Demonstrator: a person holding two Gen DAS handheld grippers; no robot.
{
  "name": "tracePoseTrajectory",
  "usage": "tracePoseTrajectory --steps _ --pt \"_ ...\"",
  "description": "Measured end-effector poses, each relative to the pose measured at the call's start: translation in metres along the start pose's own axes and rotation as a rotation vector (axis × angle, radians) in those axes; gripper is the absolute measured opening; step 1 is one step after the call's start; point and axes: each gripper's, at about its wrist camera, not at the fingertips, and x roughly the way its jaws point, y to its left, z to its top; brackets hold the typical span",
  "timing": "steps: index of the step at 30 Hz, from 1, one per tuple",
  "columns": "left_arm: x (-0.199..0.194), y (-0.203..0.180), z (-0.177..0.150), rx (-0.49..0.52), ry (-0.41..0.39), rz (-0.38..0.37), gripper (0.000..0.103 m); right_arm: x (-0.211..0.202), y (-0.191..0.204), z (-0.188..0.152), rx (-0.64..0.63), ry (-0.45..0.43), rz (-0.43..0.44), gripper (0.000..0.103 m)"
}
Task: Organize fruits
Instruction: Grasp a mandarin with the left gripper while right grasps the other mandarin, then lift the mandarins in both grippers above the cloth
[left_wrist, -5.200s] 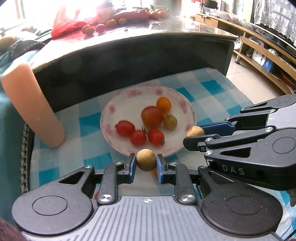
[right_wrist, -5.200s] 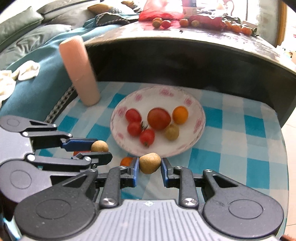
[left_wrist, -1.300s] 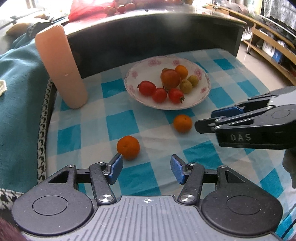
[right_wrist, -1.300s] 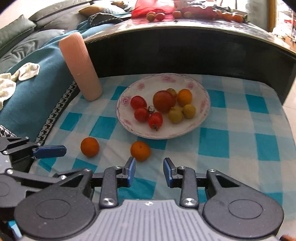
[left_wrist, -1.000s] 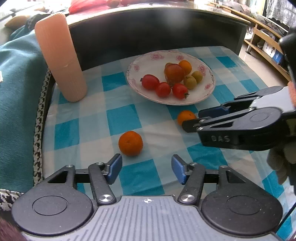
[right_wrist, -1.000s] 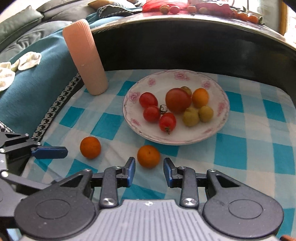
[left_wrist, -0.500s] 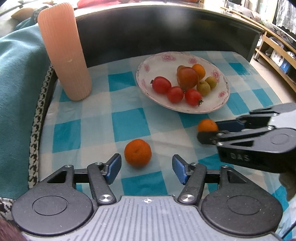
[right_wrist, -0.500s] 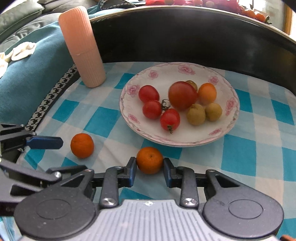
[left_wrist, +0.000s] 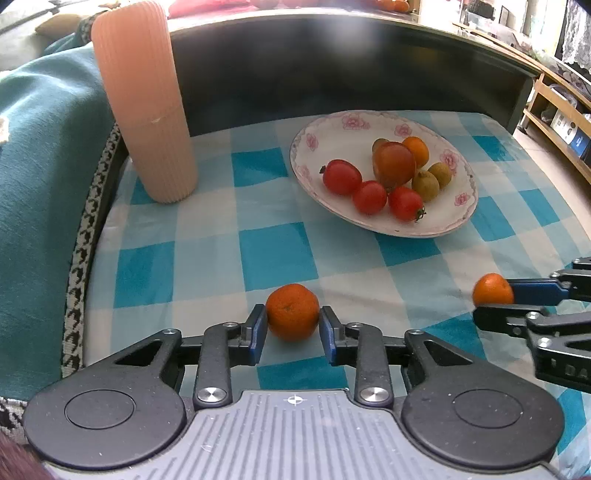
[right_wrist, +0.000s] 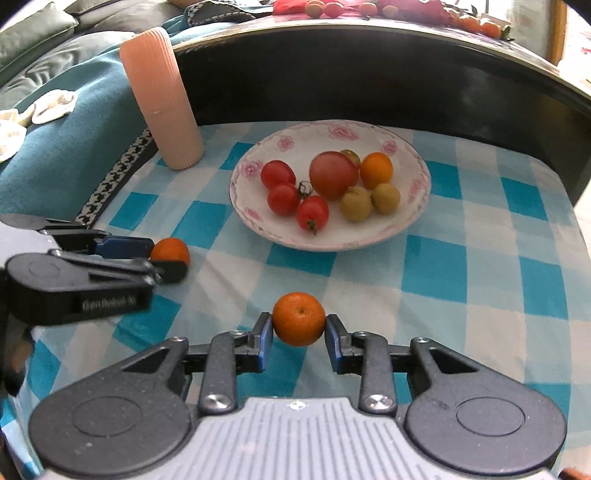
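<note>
Two small mandarins are off the plate, over the blue checked cloth. My left gripper (left_wrist: 292, 315) has one mandarin (left_wrist: 291, 312) between its blue pads; the jaws are closing and both pads touch its sides. In the right wrist view, that left gripper (right_wrist: 166, 258) and its mandarin (right_wrist: 170, 251) appear at the left. My right gripper (right_wrist: 299, 325) is shut on the other mandarin (right_wrist: 299, 319), also seen at the right edge of the left wrist view as the mandarin (left_wrist: 493, 289). A flowered white plate (right_wrist: 332, 243) beyond holds tomatoes, a mandarin and small yellow-green fruits.
A tall pink ribbed cylinder (left_wrist: 147, 103) stands at the back left of the cloth. Behind the plate rises a dark table edge (right_wrist: 369, 55) with more fruit and a red bag on top. A teal blanket (left_wrist: 37, 166) lies to the left.
The left gripper's jaws came in from wide apart onto the left mandarin. The right gripper, with its mandarin, has drawn towards the right edge of the left wrist view.
</note>
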Motion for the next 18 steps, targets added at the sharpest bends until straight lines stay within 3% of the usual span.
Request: tracePoseTrajectory --steps 4,12,18 --pt "-0.001 -0.005 0.0 0.012 -0.007 0.014 0.038 -0.012 0.001 -0.008 0.006 -0.01 -0.004 0.046" --pt "-0.028 -0.033 -0.021 0.073 0.007 -0.075 0.035 -0.05 -0.003 -0.032 0.046 -0.036 -0.028 0.046" --pt "-0.036 -0.051 -0.037 0.147 0.007 -0.062 0.037 -0.061 -0.007 -0.06 0.053 0.021 -0.071 0.046"
